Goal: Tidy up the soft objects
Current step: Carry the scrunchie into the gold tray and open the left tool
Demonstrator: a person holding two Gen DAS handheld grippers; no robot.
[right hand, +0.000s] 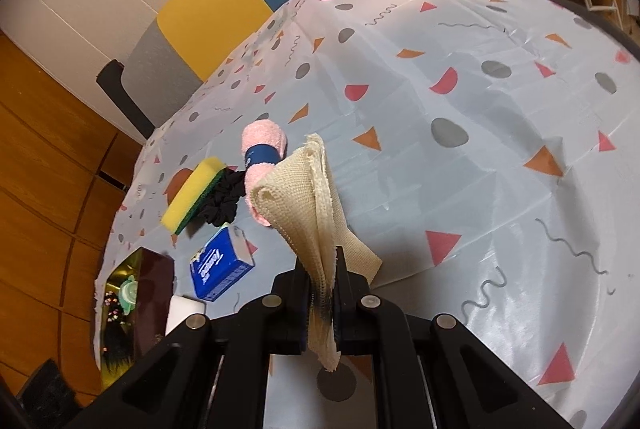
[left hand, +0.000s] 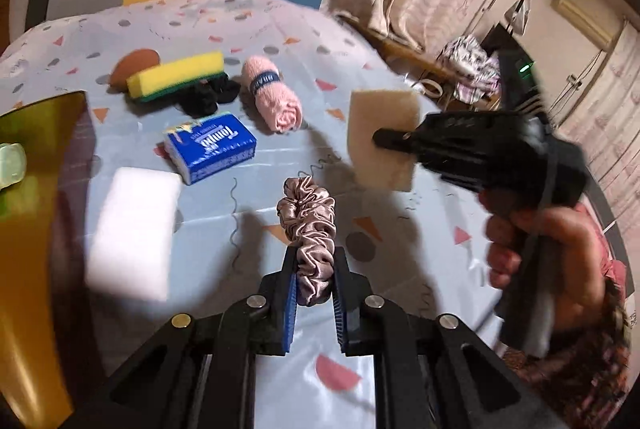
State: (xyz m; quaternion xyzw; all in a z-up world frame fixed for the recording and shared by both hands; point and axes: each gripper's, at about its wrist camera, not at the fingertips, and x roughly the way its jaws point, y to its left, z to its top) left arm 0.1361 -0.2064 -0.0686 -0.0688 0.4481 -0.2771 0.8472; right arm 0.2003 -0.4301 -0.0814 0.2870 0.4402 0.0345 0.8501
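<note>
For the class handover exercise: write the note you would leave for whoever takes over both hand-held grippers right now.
Left hand-held gripper: shut on the satin scrunchie, held above the table.
Right hand-held gripper: shut on the folded beige cloth, also in the air.
On the tablecloth: yellow-green sponge, black scrunchie, pink rolled towel, blue tissue pack, white sponge block.
The gold box at the left already holds some things.
Left: place both held items, then the other five.

My left wrist camera looks forward and down across the table [left hand: 248,189], close above it, catching my right gripper [left hand: 380,139] at its right. My right wrist camera looks down from higher, tilted. Both share the tissue pack [left hand: 212,151] [right hand: 221,265] and yellow sponge [left hand: 176,76] [right hand: 192,195].
</note>
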